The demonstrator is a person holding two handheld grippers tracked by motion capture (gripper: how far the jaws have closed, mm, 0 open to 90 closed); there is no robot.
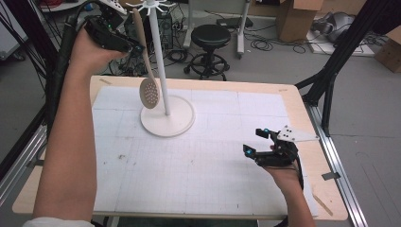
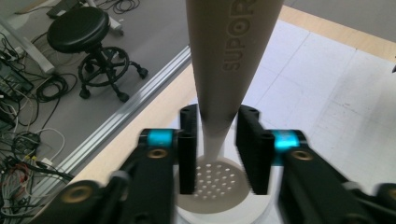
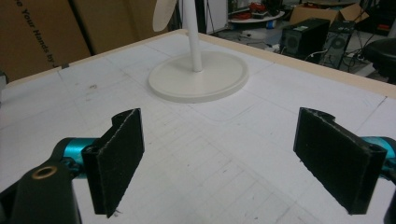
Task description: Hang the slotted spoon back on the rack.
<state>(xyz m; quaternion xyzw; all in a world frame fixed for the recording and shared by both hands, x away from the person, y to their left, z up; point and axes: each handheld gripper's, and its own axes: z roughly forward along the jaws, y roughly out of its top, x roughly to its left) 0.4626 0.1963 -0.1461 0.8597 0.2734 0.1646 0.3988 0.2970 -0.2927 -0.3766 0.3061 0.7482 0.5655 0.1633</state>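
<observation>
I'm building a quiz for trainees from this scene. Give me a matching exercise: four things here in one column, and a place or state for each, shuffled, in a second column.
Things:
1. slotted spoon
2. white stand
3. right tool
4. black stool

Places or states:
A. on the floor beyond the table
B. jaws wide apart, nothing between them
C. hanging upright, its handle between the left tool's jaws
D. standing on the white mat by its round base

Pairs: 1-C, 2-D, 3-B, 4-A
</observation>
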